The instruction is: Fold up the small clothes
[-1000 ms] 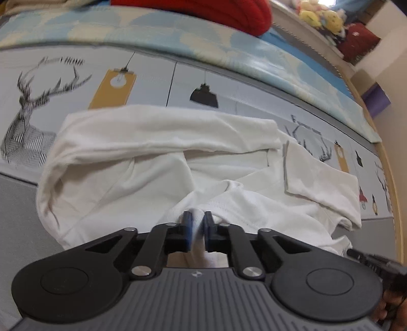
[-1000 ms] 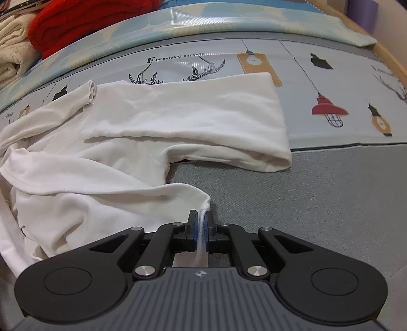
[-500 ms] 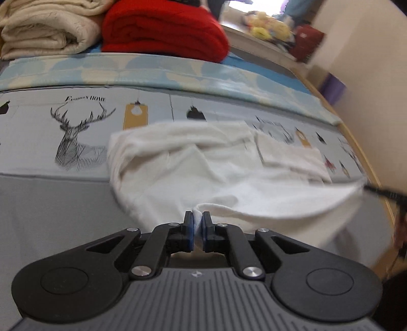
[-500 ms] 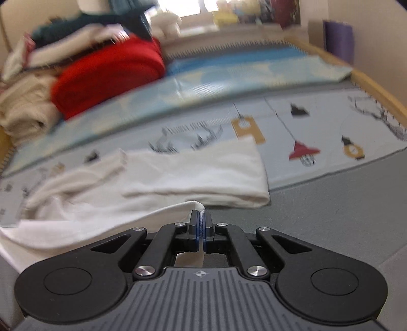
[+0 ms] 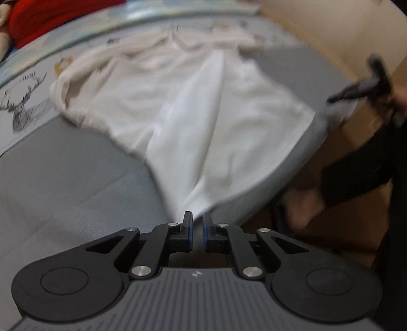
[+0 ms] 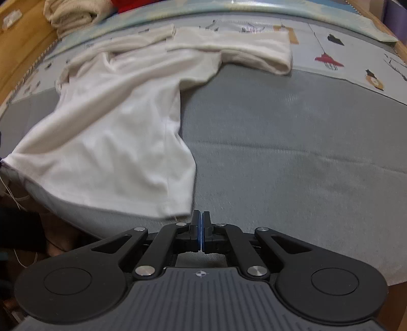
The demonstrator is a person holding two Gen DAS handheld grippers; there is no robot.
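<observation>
A white shirt [image 5: 193,109] lies stretched over the grey bed, its sleeves and collar at the far end. In the left wrist view its hem narrows into a taut point between the tips of my left gripper [image 5: 197,221]. Those jaws are opening, and the cloth corner is still caught at their tips. My right gripper [image 6: 201,221] is shut, with the shirt's [image 6: 114,142] other hem corner running into its tips. The left wrist view shows the right gripper [image 5: 330,99] blurred at the right, off the bed's edge, with white cloth bunched under it.
A red blanket [image 5: 51,15] and folded cream towels [image 6: 73,15] lie at the far end. A printed mat with a deer [image 5: 23,107] and lamps [image 6: 328,61] covers the bed beyond the grey sheet [image 6: 292,142]. A person's foot [image 5: 302,206] stands beside the bed edge.
Both grippers have drawn back toward the bed's near edge, pulling the shirt's hem out long and flat. The left gripper has rolled, and its jaws stand a little wider than half a second ago.
</observation>
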